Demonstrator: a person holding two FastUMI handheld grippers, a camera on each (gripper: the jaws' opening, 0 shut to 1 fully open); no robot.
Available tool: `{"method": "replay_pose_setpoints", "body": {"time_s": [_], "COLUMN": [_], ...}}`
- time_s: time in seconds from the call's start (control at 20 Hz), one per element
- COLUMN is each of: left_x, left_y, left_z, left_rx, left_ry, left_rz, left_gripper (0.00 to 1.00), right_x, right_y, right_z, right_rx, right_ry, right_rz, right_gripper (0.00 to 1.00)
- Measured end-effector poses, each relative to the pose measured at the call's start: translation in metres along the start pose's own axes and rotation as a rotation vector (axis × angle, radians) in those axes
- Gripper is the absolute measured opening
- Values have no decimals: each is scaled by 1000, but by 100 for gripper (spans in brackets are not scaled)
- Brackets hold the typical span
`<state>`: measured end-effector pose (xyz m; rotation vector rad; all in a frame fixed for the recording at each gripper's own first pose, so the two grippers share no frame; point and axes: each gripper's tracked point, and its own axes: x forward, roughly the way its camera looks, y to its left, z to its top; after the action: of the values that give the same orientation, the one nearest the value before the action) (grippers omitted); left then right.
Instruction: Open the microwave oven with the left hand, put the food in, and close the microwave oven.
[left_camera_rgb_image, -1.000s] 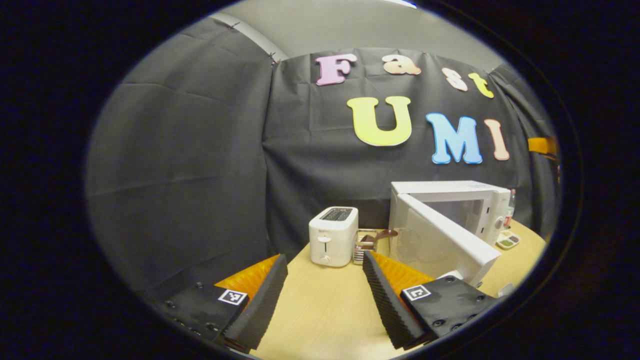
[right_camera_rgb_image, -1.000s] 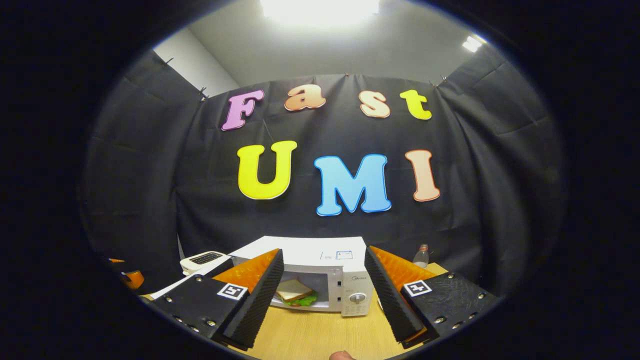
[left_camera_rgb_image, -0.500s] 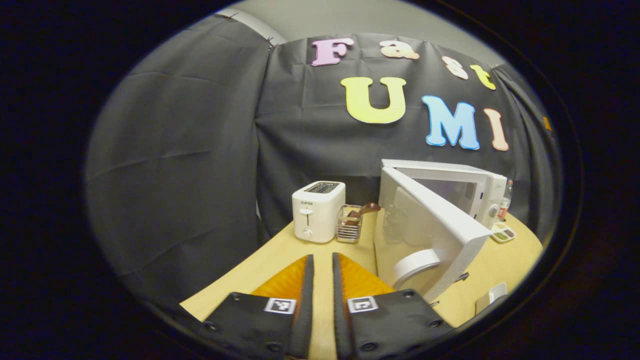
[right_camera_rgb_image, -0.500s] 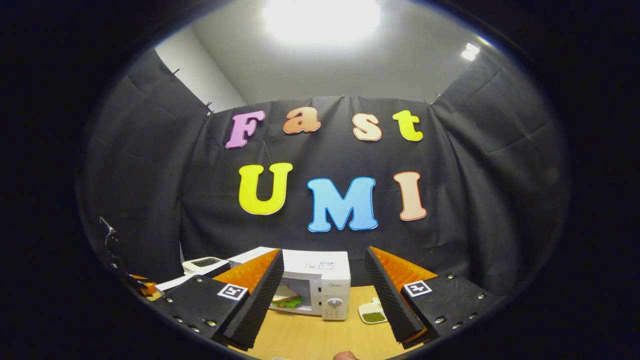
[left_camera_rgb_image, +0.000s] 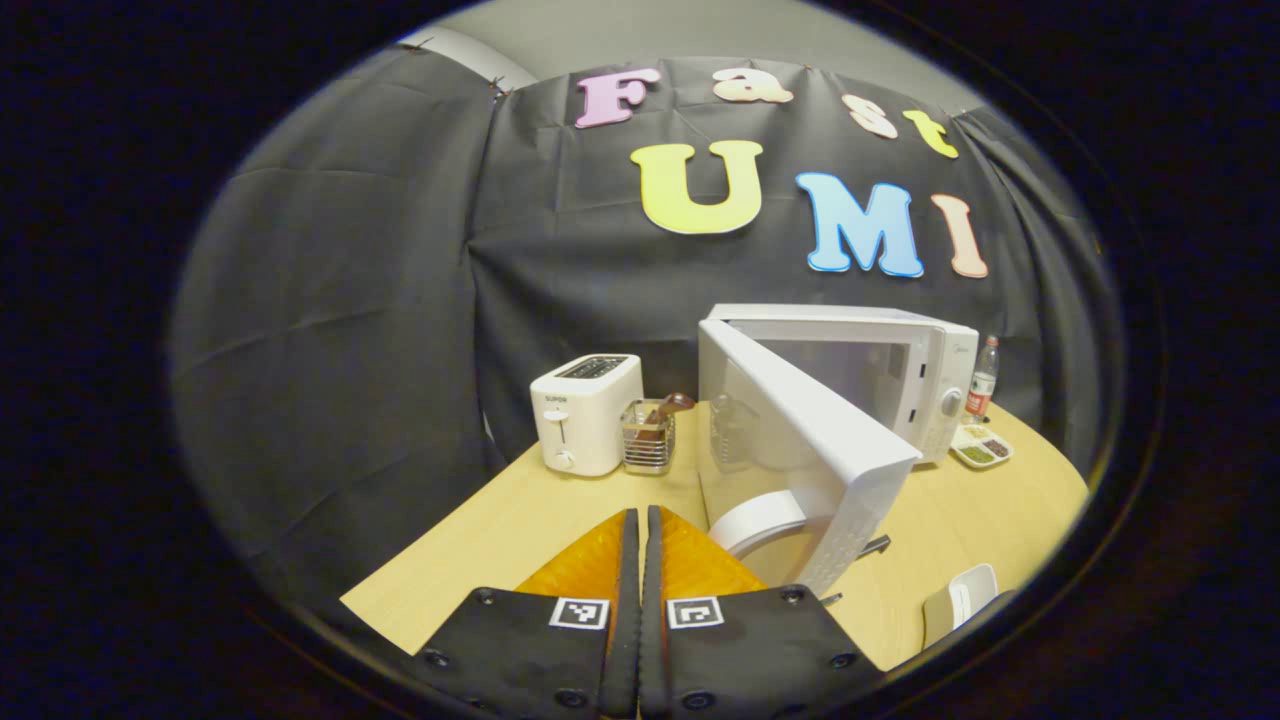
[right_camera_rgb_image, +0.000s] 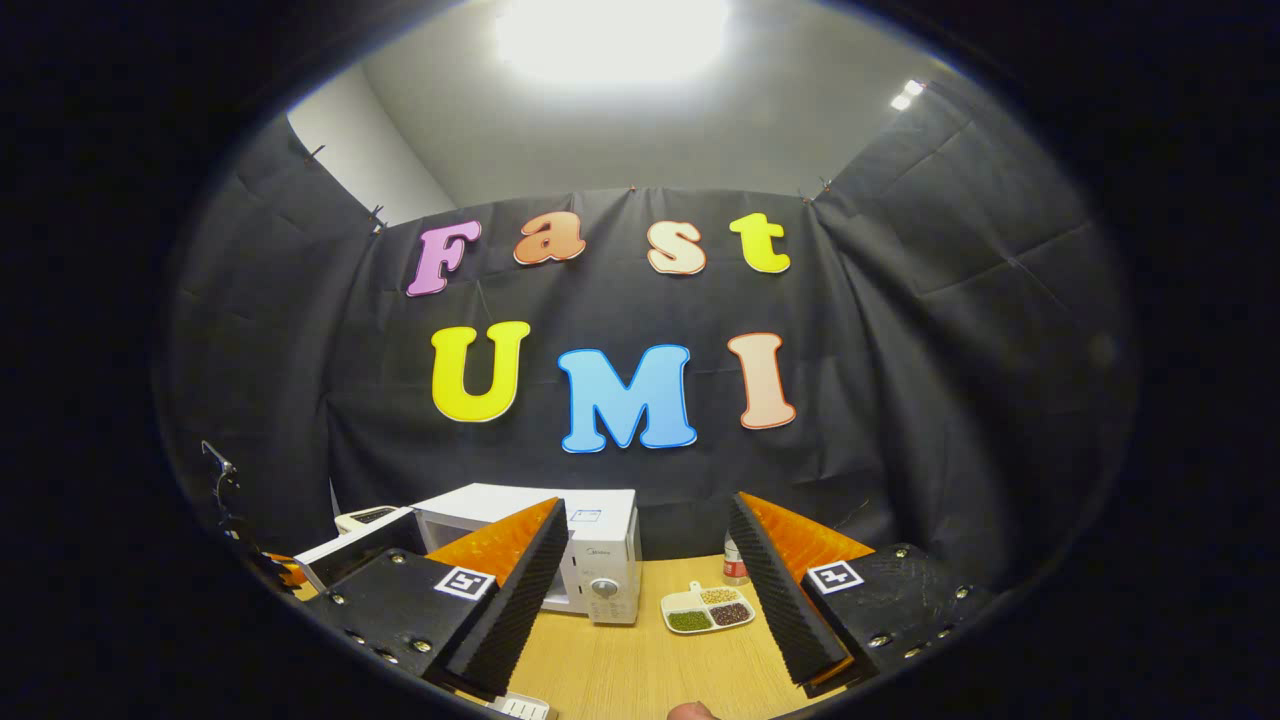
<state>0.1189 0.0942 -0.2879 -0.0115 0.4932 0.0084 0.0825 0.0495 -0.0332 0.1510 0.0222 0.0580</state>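
The white microwave (left_camera_rgb_image: 900, 365) stands at the back of the wooden table (left_camera_rgb_image: 560, 530) with its door (left_camera_rgb_image: 800, 450) swung wide open toward me. My left gripper (left_camera_rgb_image: 640, 570) is shut with nothing between its fingers, low over the table just left of the door's outer face. In the right gripper view the microwave (right_camera_rgb_image: 600, 555) sits left of centre, partly behind my left fingertip (right_camera_rgb_image: 520, 590). My right gripper (right_camera_rgb_image: 645, 590) is open, empty and well back from the oven. The oven's inside is hidden, so I cannot see the food.
A white toaster (left_camera_rgb_image: 585, 415) and a wire basket (left_camera_rgb_image: 648, 435) stand left of the microwave. A divided dish (right_camera_rgb_image: 708, 608) and a small bottle (left_camera_rgb_image: 983, 378) sit to its right. A small white object (left_camera_rgb_image: 960, 600) lies near the table's front edge.
My left gripper went from open to shut and now points along the door's outer face. The right gripper view swung right; the sandwich seen inside the oven slid behind my finger.
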Motion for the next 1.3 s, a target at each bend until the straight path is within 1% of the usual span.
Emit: {"method": "replay_pose_setpoints", "body": {"time_s": [0.25,0.4,0.45,0.5,0.55,0.65,0.7,0.75,0.95,1.0,1.1,1.2,1.25,1.3], "left_x": [-8,-3,-3,-1,1,6,10,15,32,37,48,62,67,73], "left_y": [-48,-77,-87,-97,-106,-125,-135,-144,-178,-185,-199,-208,-212,-218], "left_z": [9,14,16,19,21,23,25,25,33,35,40,45,48,51], "left_rx": [35,52,57,63,72,90,99,108,130,134,135,136,136,134], "left_ry": [-11,-11,-12,-16,-22,-24,-24,-24,-29,-31,-31,-32,-33,-33], "left_rz": [-54,-100,-119,-138,-159,-208,-234,-258,-357,-379,-416,-437,-453,-469], "left_gripper": [7,7,7,5,7,7,5,7,7,10,7,10,5,7], "right_x": [-17,-23,-23,-23,-22,-20,-20,-19,-8,-5,1,5,7,8], "right_y": [-28,-39,-39,-39,-39,-40,-40,-37,-36,-34,-35,-35,-36,-36], "right_z": [-3,-3,-7,-8,-9,-13,-13,-13,-9,-7,-4,-3,-3,-3], "right_rx": [24,25,28,31,29,17,17,15,0,-3,-24,-36,-34,-31], "right_ry": [22,27,37,43,47,58,63,63,64,60,57,58,58,59], "right_rz": [-6,-13,-12,-10,-12,-30,-34,-36,-69,-75,-91,-110,-120,-130], "right_gripper": [98,98,98,98,98,98,98,98,98,98,98,98,98,98]}}
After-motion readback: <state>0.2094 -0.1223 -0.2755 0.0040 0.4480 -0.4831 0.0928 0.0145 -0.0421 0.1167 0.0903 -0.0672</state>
